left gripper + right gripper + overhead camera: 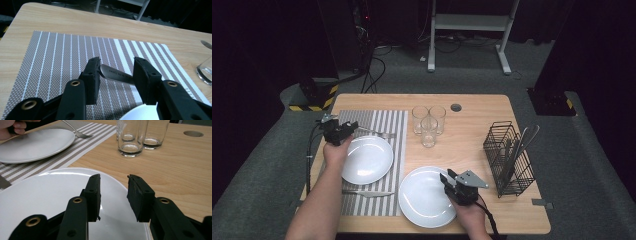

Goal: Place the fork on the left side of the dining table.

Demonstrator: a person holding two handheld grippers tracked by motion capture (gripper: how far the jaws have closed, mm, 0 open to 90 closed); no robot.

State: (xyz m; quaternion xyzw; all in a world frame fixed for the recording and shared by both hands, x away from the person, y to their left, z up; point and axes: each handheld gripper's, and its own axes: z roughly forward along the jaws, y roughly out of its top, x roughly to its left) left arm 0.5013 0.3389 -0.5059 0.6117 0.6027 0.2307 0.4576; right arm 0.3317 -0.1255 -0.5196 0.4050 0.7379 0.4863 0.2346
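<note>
Fork (116,75) handle, engraving unreadable, between parted left hand-held gripper (115,80) jaws

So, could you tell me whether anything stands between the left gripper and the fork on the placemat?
No, nothing visible does. The fork's handle lies between the jaws of the left gripper on the striped placemat, and the pads do not press on it. The nearest plate sits beside it, not in the way.

High view: above near table edge, facing forward and down, whole table (472,102) seen. Left gripper view: low, close over striped mat (62,57). Right gripper view: low over plate (45,195), facing glasses (130,137). Mat shared.
</note>
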